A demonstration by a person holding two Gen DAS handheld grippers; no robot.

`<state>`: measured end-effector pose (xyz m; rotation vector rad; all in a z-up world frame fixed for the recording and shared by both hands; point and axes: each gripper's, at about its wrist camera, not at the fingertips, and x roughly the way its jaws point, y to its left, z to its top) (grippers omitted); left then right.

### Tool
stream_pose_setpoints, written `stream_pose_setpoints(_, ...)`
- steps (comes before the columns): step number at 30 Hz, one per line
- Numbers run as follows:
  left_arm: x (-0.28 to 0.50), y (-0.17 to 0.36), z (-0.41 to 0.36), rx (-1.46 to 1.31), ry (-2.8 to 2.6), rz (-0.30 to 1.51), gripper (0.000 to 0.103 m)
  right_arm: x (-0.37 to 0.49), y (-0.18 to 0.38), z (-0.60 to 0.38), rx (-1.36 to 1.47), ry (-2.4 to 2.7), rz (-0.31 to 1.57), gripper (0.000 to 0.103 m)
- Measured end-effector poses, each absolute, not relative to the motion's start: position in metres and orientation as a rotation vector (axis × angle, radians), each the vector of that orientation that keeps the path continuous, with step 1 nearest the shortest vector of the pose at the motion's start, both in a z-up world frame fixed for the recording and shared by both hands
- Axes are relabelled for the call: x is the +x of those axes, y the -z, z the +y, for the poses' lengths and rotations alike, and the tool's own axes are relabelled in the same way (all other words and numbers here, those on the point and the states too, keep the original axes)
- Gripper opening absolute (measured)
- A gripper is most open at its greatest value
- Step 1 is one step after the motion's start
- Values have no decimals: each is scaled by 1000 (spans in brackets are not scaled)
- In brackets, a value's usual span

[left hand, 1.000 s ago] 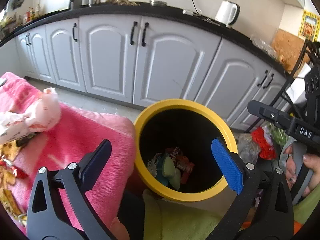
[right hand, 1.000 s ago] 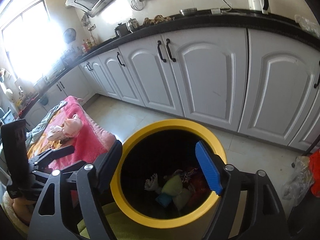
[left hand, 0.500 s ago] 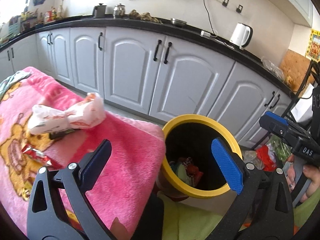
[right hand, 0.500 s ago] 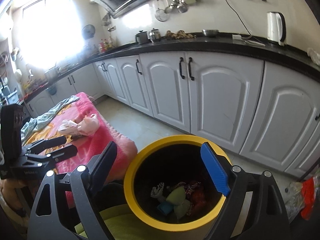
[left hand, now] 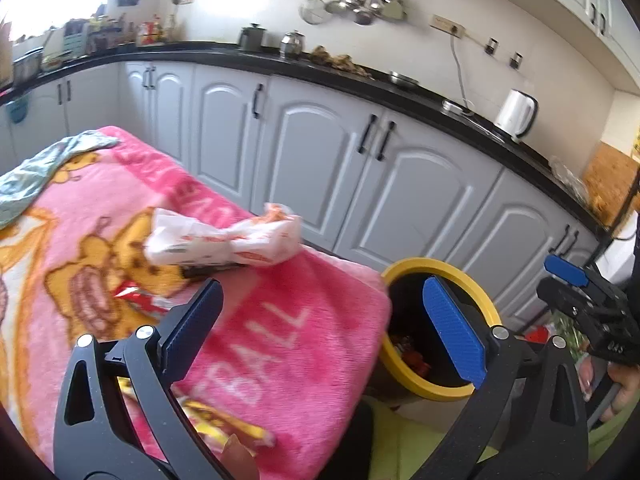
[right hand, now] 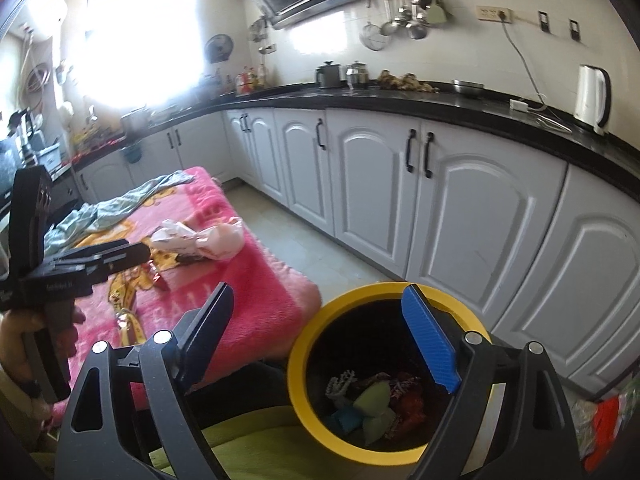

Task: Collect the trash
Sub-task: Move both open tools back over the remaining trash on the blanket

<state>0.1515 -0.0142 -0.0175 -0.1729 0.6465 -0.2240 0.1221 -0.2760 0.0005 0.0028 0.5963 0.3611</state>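
- Here, left claw [left hand: 324, 320] jaws wide apart, nothing between the blue pads; it hangs over the near part of the pink blanket [left hand: 280, 320], aimed down at a slant.
- Right claw [right hand: 320, 336] also spread wide, empty; through its gap shows the yellow-rimmed bin [right hand: 304, 392] and the blanket's edge.
- Trash on the blanket: a crumpled white-and-orange wrapper [left hand: 224, 238] lying on its side near the far edge; a dark flat wrapper [left hand: 208, 270] partly tucked under it; a red wrapper [left hand: 134, 294] just beside that, toward the left claw's dark finger.
- More yellow printed packaging [left hand: 212, 420] lies close below the left claw, partly hidden by its frame.
- Bin stands on the floor, just beside the blanket's corner, touching or nearly so; cannot tell which.
- Inside the bin: pale green pieces [right hand: 372, 400], a blue scrap [right hand: 346, 416], red wrappers [right hand: 408, 404], a small white item [right hand: 338, 384].
- A light blue-green cloth [right hand: 116, 208] is bunched at the blanket's far end.
- Behind: white cabinet doors [right hand: 376, 184] under a black desk [right hand: 400, 102], a white kettle [right hand: 592, 98] on it.
- From the right wrist view, a hand [right hand: 24, 344] grips the left tool's handle.
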Motion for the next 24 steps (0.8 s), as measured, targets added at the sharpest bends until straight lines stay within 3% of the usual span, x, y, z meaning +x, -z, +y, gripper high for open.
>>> stream_pose_setpoints(24, 135, 23, 91, -268, 5, 624, 92, 132, -3, -157, -164, -584, 597, 84)
